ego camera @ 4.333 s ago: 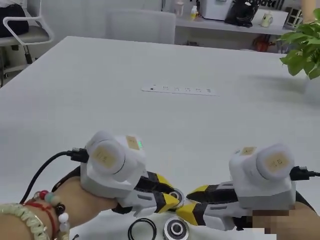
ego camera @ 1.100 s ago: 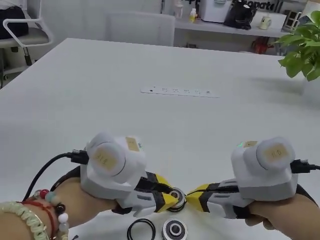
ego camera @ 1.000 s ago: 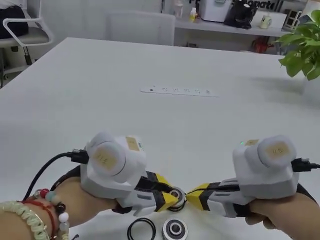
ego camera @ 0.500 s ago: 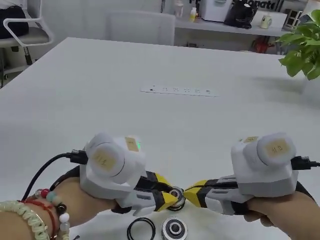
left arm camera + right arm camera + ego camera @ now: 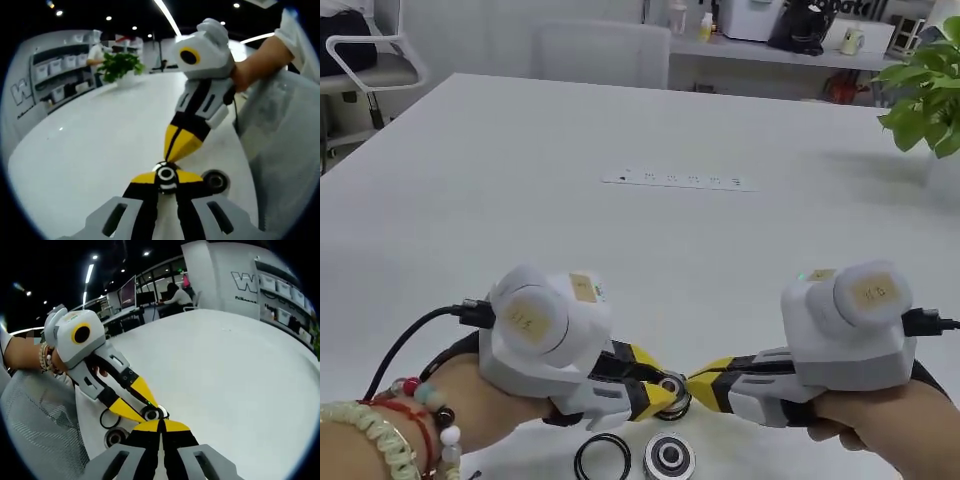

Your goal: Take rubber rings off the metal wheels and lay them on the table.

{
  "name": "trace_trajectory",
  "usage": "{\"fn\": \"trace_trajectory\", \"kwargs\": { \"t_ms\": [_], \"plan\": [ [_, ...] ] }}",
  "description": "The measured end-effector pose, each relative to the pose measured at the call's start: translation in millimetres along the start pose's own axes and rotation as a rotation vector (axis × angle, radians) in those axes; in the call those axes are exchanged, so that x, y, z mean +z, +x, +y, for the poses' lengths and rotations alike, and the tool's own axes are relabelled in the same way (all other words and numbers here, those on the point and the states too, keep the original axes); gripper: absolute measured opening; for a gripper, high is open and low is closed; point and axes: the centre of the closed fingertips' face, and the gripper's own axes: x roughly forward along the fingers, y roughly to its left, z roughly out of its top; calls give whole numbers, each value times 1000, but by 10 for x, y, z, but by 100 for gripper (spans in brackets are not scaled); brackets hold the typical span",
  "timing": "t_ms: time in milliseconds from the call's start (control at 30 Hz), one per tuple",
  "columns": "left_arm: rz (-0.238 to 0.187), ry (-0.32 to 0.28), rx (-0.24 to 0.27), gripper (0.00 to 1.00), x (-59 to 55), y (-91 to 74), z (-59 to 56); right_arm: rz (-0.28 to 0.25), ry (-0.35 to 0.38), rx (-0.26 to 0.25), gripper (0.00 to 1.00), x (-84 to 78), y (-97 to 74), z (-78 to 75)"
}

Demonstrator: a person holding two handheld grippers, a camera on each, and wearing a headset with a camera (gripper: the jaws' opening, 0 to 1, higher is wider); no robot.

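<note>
1 ring [image 5: 603, 457] and 1 spare wheel [image 5: 670, 456] lie beside held wheel [image 5: 166, 176].

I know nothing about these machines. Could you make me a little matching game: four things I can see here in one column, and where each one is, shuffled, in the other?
Things
1. small silver metal wheel at the claw tips
2. loose black rubber ring
3. long white power strip
4. green leafy plant

Places
A. at the far right edge of the head view
B. lying flat on the white table, close to the person
C. gripped between the yellow jaws of the left claw
D. mid-table, farther from the person

Pairs: 1-C, 2-B, 3-D, 4-A
</note>
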Motion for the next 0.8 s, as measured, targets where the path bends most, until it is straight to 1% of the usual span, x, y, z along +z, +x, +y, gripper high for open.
{"fn": "trace_trajectory", "kwargs": {
  "t_ms": [333,467,800],
  "plan": [
    [-2,-2,1,13,-1,0,1,-4,0,5,0,15,4,20],
    [-3,-3,2,13,-1,0,4,-9,18,11,0,22,5,23],
    [-7,-8,4,13,-1,0,4,-16,16,20,0,32,11,46]
  ]
}}
